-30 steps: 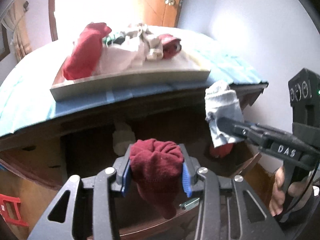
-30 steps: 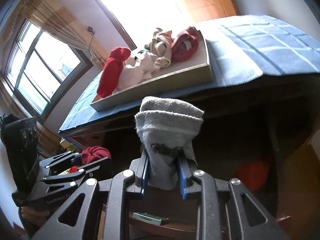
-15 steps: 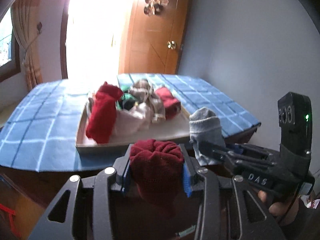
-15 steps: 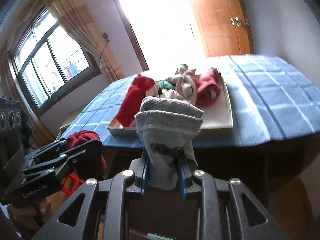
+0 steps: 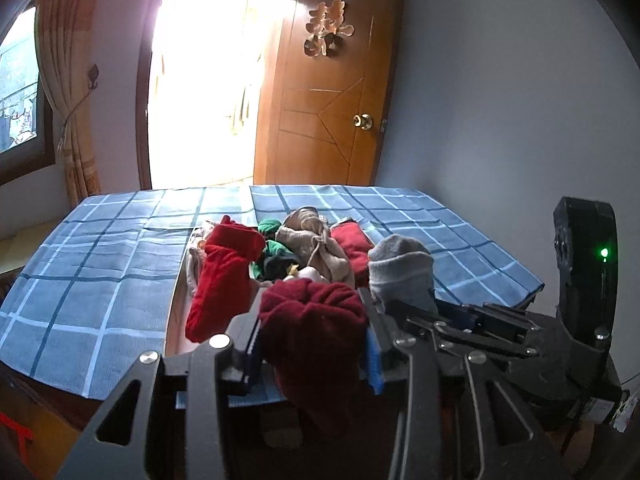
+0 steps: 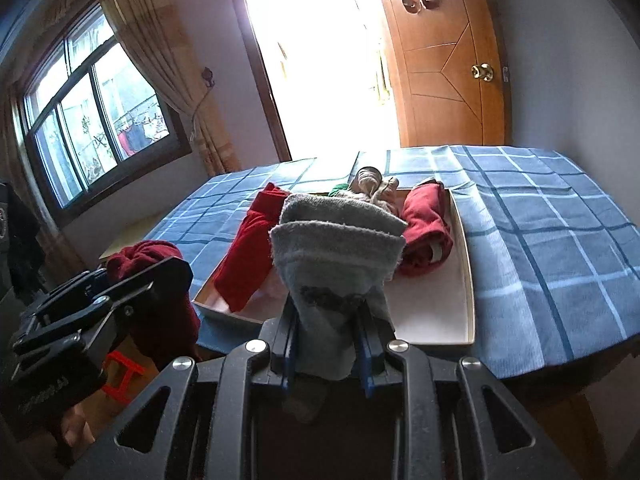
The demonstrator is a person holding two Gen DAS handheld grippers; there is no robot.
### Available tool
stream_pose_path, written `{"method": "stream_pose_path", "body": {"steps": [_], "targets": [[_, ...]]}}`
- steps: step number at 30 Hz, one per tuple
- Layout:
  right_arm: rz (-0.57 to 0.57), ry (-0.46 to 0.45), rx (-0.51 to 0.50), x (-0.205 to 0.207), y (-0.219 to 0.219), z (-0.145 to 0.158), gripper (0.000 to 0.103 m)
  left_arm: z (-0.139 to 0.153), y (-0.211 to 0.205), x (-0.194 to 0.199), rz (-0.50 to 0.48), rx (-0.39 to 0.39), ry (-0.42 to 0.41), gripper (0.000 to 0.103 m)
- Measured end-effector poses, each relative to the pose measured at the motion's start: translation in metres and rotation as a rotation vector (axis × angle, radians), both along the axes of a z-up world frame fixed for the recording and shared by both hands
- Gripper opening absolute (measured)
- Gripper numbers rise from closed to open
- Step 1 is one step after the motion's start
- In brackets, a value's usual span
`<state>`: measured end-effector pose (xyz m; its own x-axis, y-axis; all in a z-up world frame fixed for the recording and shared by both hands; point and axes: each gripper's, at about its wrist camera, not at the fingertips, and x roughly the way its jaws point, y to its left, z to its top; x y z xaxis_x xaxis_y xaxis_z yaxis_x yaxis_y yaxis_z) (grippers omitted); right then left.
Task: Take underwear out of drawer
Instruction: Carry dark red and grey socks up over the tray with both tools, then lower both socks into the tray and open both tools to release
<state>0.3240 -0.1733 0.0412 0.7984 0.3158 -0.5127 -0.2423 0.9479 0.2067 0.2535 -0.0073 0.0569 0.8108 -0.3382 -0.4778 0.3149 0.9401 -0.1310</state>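
Carrying two rolled garments clear of the drawer, left claw (image 5: pixel 314 346) clamping the maroon bundle (image 5: pixel 316 320), right claw (image 6: pixel 326 346) clamping the grey bundle (image 6: pixel 336 252), hovering before the half-filled tray (image 6: pixel 466 264), setting down remaining.

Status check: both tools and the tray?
Left tool shut on maroon garment. Right tool shut on grey garment. Tray ahead, part-filled, path clear.

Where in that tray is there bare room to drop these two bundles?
The tray has a bare white patch at its near right corner, between the red garment and the front rim. Its left and back are crowded with the heap of clothes. The blue checked cloth right of the tray lies bare.
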Motion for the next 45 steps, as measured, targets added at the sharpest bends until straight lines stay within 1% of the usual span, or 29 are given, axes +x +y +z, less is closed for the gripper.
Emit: {"method": "stream_pose_path", "body": {"steps": [7, 12, 18, 20, 23, 28, 31, 36, 39, 45], "targets": [[-0.027, 0.001, -0.016, 0.026, -0.004, 0.001, 0.028, 0.000, -0.004, 0.029, 0.032, -0.012, 0.015, 0.040], [-0.057, -0.012, -0.046, 0.044, -0.004, 0.006, 0.028, 0.006, -0.009, 0.048, 0.052, -0.007, -0.013, 0.040], [-0.104, -0.020, -0.052, 0.071, -0.009, 0.012, 0.028, 0.005, -0.012, 0.072, 0.075, -0.021, -0.015, 0.040], [-0.113, -0.014, -0.062, 0.081, -0.009, 0.013, 0.028, 0.003, -0.013, 0.080, 0.091, -0.014, -0.015, 0.040], [-0.142, -0.010, -0.108, 0.097, -0.007, 0.012, 0.028, -0.003, -0.015, 0.091, 0.115, 0.007, -0.001, 0.040], [-0.171, 0.033, -0.143, 0.110, -0.011, 0.002, 0.028, -0.015, -0.019, 0.108, 0.137, 0.036, 0.034, 0.040], [-0.179, 0.066, -0.161, 0.116, -0.011, -0.006, 0.028, -0.021, -0.022, 0.115, 0.142, 0.040, 0.056, 0.040], [-0.189, 0.115, -0.184, 0.125, -0.012, -0.021, 0.028, -0.033, -0.031, 0.122, 0.153, 0.076, 0.077, 0.040], [-0.196, 0.140, -0.179, 0.132, -0.015, -0.028, 0.028, -0.039, -0.032, 0.128, 0.165, 0.082, 0.092, 0.040], [-0.194, 0.162, -0.174, 0.138, -0.015, -0.035, 0.028, -0.049, -0.034, 0.137, 0.191, 0.108, 0.108, 0.040]]}}
